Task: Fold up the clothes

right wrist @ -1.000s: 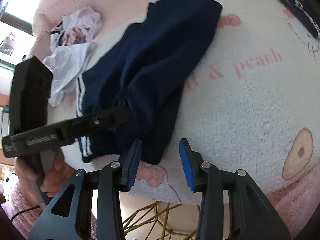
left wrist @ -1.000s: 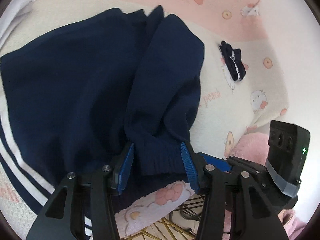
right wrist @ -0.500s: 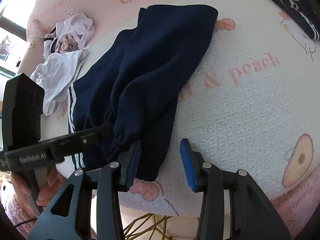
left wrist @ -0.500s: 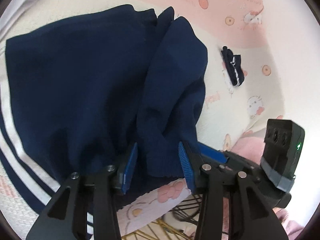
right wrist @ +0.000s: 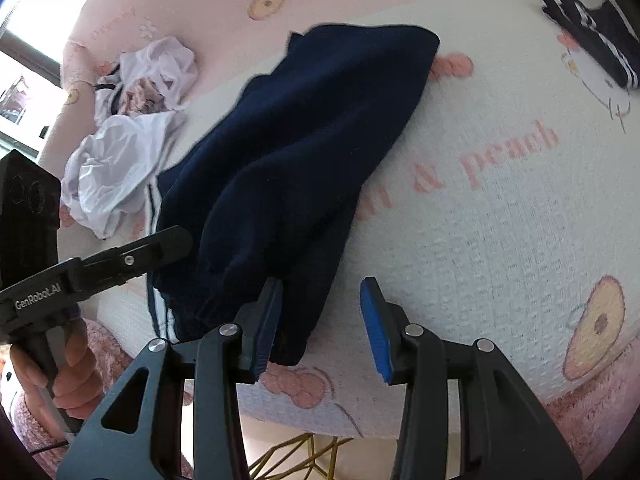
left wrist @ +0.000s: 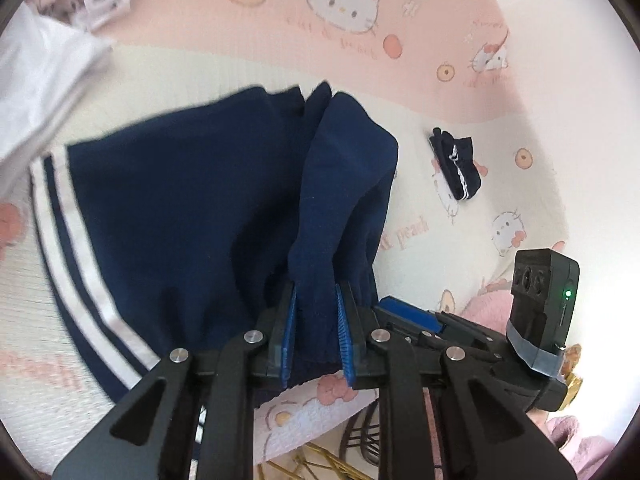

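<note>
A cream and pink cartoon-print blanket (right wrist: 500, 216) covers the whole work surface, its near edge hanging over a gold wire frame (right wrist: 304, 452) below. Across the blanket lies the navy track pants (left wrist: 180, 216), spread wide on the left with two white side stripes (left wrist: 76, 256) running along their outer edge, and bunched into a raised fold towards the near edge. In the right wrist view the same navy track pants (right wrist: 304, 152) stretch from the far pink band down to the blanket's near edge. Beyond them, to the far left, sits a crumpled heap of white clothes (right wrist: 124, 148), touching the pants' striped side. The left gripper (left wrist: 316, 336) is clamped on a cuff-like end of the pants, the dark cloth pinched between its blue pads (left wrist: 343, 340) and drawn up from the blanket; from the other side it shows as a black arm (right wrist: 132, 260) reaching into the cloth, held by a hand (right wrist: 76, 372) in a pink fluffy sleeve. The right gripper (right wrist: 320, 320) hovers at the near edge with its jaws apart, the left pad (right wrist: 266, 328) just touching the pants' hem and the right pad over bare blanket. Well apart on the far right lies a small dark folded garment (left wrist: 456, 168) with white stripes.
</note>
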